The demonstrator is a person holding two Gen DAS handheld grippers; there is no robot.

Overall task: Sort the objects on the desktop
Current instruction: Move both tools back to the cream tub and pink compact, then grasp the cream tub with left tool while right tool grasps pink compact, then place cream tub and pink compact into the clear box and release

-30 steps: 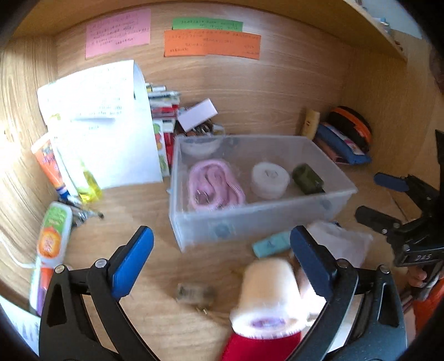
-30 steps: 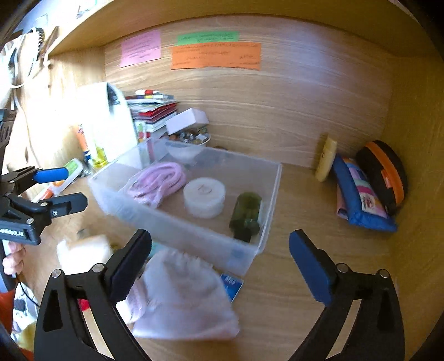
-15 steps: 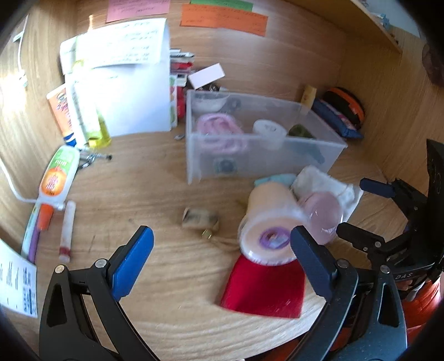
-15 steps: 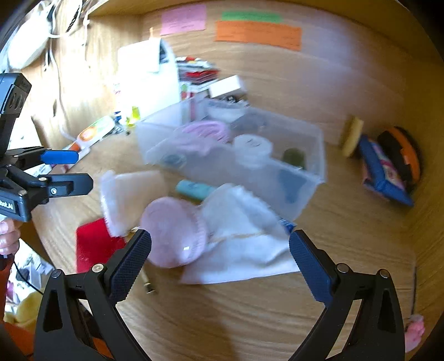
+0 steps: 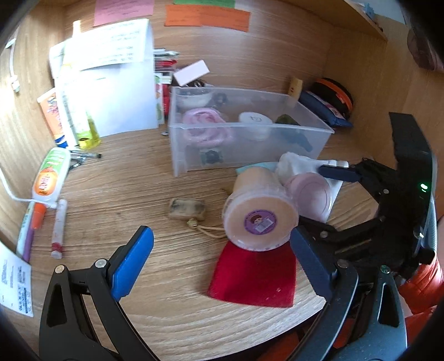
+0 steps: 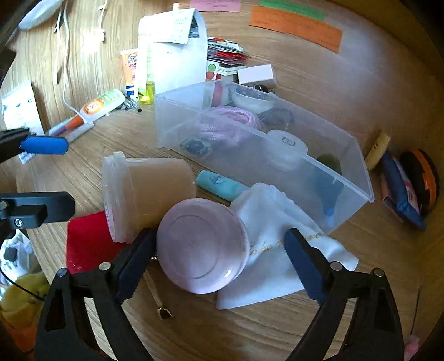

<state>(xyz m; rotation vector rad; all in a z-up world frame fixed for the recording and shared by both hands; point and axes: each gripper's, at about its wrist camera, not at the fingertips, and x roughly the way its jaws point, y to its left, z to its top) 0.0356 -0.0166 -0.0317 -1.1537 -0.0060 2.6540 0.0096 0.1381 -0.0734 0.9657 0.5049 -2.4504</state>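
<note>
Wooden desk (image 5: 116,194), cluttered. Beige tub (image 6: 144,194) on its side on red cloth (image 5: 255,275), touching pink lid (image 6: 202,245). Clear bin (image 6: 358,177) holds pink cord (image 5: 205,127), white jar (image 5: 254,119). Left gripper (image 5: 219,266) and right gripper (image 6: 219,261) both wide open, empty, pink lid between right fingers.

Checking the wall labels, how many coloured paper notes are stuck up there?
3: pink paper note at left, green paper note above the orange paper note. Others may be out of frame.
</note>
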